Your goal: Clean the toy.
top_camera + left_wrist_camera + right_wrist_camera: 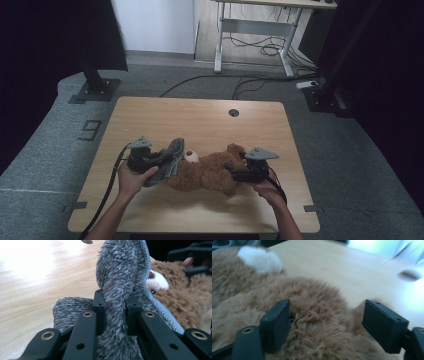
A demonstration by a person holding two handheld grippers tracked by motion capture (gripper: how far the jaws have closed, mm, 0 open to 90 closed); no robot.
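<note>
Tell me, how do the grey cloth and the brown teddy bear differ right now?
The grey cloth is pinched between the left gripper jaws and lifted; the brown teddy bear lies on the table, the right gripper open around it. The cloth is thin, the bear bulky. Both are fuzzy.

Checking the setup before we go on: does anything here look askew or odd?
Nothing damaged or spilled. The teddy bear lies flat on the table, and the grey cloth hangs bunched and twisted from the left gripper.
</note>
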